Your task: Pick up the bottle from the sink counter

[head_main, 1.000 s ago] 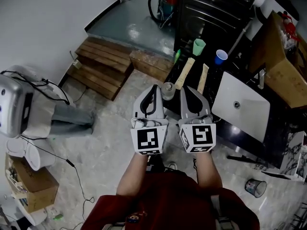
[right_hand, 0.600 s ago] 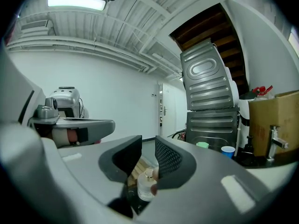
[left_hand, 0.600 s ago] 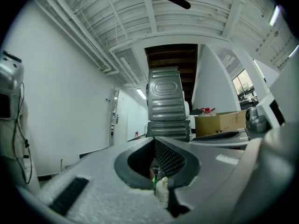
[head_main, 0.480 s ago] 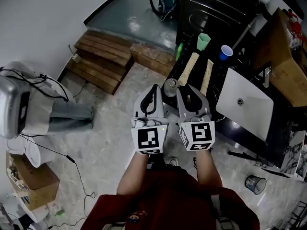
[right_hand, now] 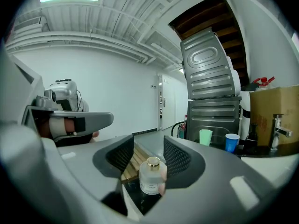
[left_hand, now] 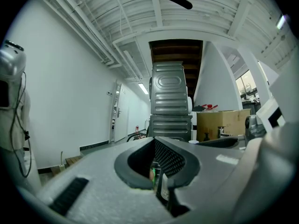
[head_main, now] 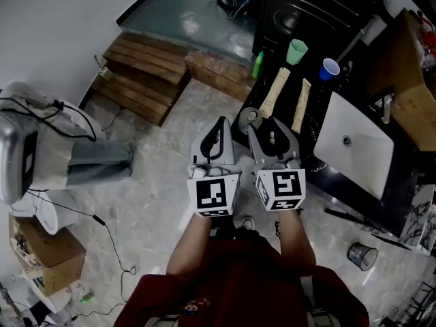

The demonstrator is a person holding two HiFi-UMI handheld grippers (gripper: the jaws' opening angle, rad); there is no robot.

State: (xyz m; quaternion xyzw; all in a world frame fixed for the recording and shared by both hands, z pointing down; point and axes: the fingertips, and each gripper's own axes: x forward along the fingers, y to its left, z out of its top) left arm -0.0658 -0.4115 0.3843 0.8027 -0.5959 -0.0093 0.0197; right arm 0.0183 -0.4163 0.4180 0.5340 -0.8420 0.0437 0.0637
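Two grippers are held side by side in front of the person, each with one marker cube at its back. One of them, the left gripper (head_main: 219, 123), has its jaws brought together at the tips with nothing between them, and it hangs over the pale floor just short of the counter's (head_main: 320, 177) near corner. The other, the right gripper (head_main: 267, 125), has jaws standing apart; they have just been opening. One bottle (right_hand: 150, 178) stands upright between them on the dark counter's edge: small, clear glass, one gold cap. In the right gripper view it sits closer to the right-hand jaw, and whether it touches that pad I cannot tell; the left-hand pad is clear of it.

Two cups stand farther back on the same counter, one green cup (head_main: 297, 50) and one blue cup (head_main: 330, 68), near each other but apart. Two long pale wooden sticks (head_main: 271, 99) lie between the cups and the bottle, roughly parallel. One white sink (head_main: 354, 148) is set into the counter beside them, with one faucet (head_main: 385, 106) at its far side. One more cup, a grey floor cup (head_main: 361, 256), lies on the ground at the right
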